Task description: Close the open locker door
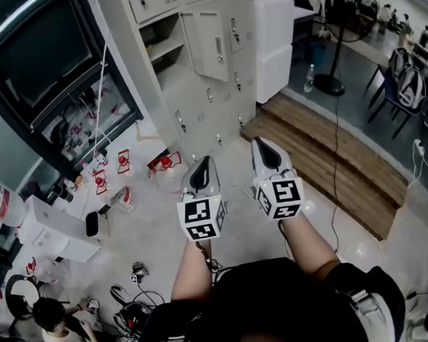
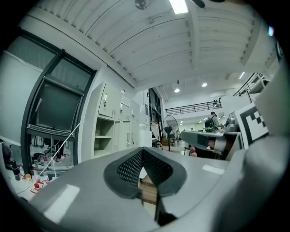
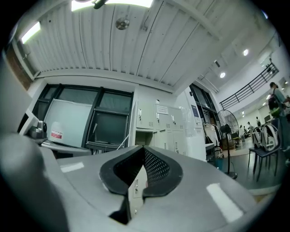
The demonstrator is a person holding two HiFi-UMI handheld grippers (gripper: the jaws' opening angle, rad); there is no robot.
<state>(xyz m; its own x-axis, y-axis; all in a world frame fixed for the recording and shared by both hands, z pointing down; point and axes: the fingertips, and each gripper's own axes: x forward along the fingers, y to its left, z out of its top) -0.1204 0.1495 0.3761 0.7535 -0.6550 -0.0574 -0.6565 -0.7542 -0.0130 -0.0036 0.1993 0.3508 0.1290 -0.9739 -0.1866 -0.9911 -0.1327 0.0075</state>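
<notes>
A bank of pale grey lockers stands ahead of me in the head view. One locker door hangs open, beside an open compartment with shelves. My left gripper and right gripper are held side by side above the floor, well short of the lockers. Both point toward them and both are shut with nothing between the pads. In the left gripper view the open compartment shows left of the gripper. In the right gripper view the lockers rise behind the gripper.
A white cabinet stands right of the lockers, with a raised wooden platform and a standing fan beyond. Red items and clutter lie on the floor at left. A person sits at lower left. A dark glazed frame fills the upper left.
</notes>
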